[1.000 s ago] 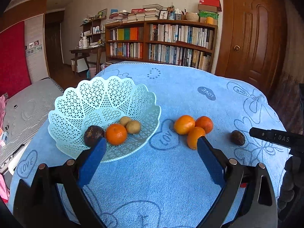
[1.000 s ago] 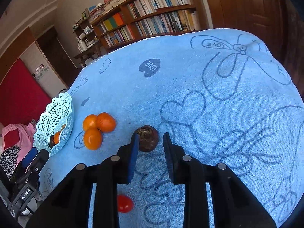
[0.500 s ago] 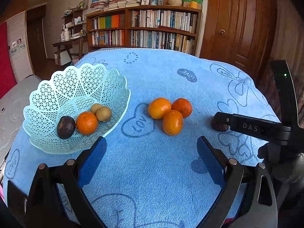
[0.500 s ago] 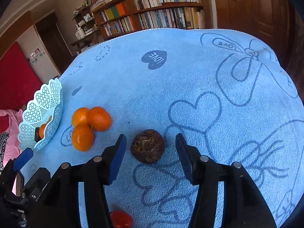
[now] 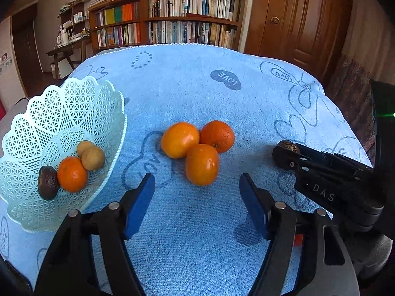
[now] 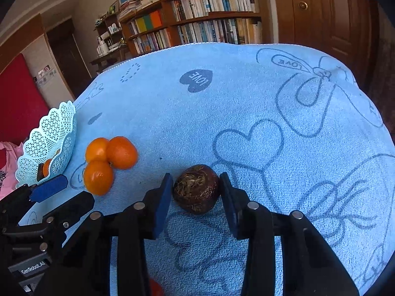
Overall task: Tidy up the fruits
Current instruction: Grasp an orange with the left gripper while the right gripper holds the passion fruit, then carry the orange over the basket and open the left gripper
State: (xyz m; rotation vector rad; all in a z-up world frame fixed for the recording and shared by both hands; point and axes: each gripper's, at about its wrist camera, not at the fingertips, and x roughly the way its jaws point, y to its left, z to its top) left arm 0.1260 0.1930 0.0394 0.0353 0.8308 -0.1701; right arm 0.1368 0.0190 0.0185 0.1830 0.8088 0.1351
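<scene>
Three oranges (image 5: pixel 197 148) lie touching one another in a cluster on the blue towel (image 5: pixel 197 93), between the basket (image 5: pixel 103 103) at the left and the dark fruit (image 6: pixel 196 188) at the right. Left gripper (image 5: pixel 197 197): jaws spread wide, holding nothing, poised just short of the nearest orange with the blue pads (image 5: pixel 139 204) on either side of the line to the cluster. Right gripper (image 6: pixel 195 197): its pads (image 6: pixel 161 204) flank the dark, wrinkled fruit, which rests on the towel; both pads sit at or against the fruit's sides, though a firm pinch cannot be told from the right wrist view. In the left wrist view the right gripper enters from the right edge, and only the top of the dark fruit shows behind its finger. Basket: pale green lattice plastic with a scalloped rim, standing on the towel's left edge and containing one orange (image 5: pixel 72 174), two small tan fruits (image 5: pixel 90 155) touching it, and a second dark fruit (image 5: pixel 48 182) at the near left. Towel: printed with hearts and the word LOVE. Background: a bookcase (image 5: pixel 172 17) filled with books and a brown wooden door (image 5: pixel 301 17).
</scene>
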